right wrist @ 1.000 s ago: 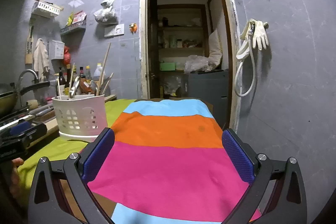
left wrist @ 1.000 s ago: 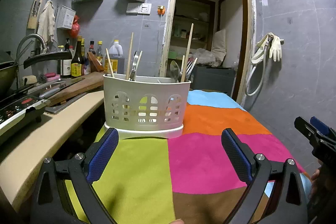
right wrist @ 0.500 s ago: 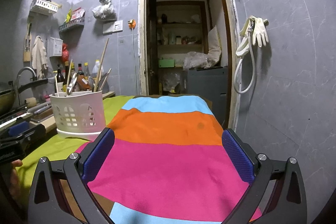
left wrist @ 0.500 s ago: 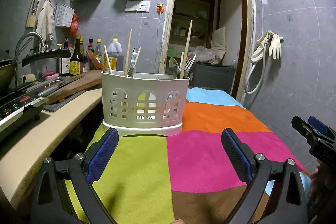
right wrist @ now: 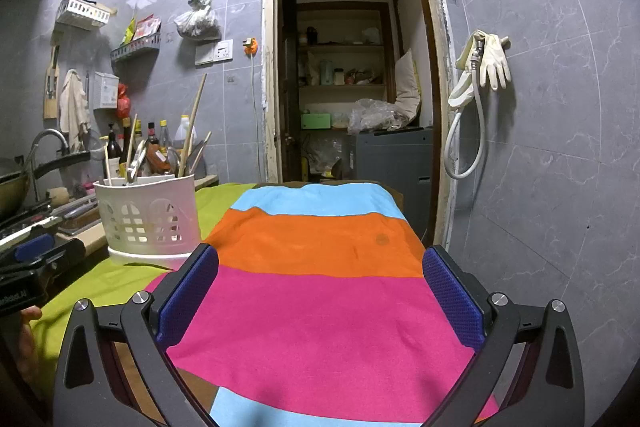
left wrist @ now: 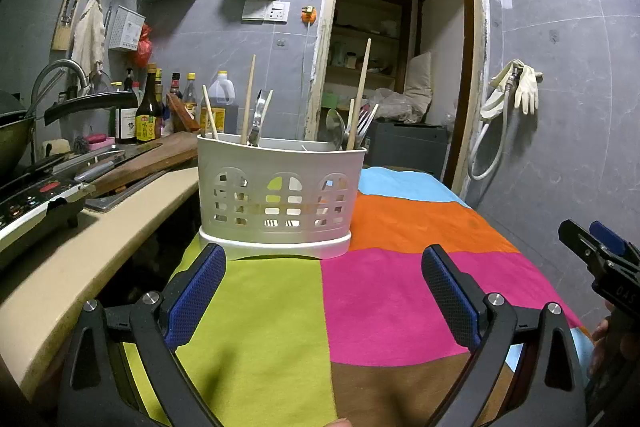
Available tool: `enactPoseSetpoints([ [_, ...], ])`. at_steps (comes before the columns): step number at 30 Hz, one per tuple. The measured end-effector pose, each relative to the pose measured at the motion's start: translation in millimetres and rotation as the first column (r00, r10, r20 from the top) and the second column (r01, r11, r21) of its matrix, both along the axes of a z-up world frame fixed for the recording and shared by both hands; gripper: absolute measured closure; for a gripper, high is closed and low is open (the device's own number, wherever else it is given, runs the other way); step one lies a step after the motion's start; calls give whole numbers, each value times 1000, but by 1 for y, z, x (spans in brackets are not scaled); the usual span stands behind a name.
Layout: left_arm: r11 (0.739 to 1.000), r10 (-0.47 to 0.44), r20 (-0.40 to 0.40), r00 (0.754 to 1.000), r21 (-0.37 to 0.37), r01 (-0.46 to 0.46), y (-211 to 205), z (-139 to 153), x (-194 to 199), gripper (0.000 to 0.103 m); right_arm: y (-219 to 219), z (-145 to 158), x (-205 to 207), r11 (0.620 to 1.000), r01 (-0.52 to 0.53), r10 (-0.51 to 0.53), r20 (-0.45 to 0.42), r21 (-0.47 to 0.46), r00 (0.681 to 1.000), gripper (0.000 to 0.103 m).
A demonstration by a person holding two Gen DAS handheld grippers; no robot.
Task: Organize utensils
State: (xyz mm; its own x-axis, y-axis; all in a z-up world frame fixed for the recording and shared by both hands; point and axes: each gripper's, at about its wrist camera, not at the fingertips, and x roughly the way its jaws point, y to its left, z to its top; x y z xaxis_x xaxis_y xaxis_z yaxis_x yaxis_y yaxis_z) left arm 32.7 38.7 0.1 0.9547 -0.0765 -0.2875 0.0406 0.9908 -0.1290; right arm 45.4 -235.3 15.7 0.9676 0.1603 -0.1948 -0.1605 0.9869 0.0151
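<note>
We find the utensil caddy (left wrist: 280,187) on the tabletop (left wrist: 380,283), chopsticks (left wrist: 362,95) and spoon (left wrist: 335,125) standing in it; counter (left wrist: 80,259) left, doorway (left wrist: 400,67) behind.

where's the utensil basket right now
In the left wrist view the white utensil basket stands upright on the colourful cloth, straight ahead of the open left gripper, beside the counter.
</note>
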Motion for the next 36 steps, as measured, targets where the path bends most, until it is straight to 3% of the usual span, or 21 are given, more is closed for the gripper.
enactPoseSetpoints([
  [36, 1000, -3, -8, 1000, 6, 3, 0, -2, 2, 7, -3, 0, 0, 1000, 6, -6, 0, 3, 1000, 0],
])
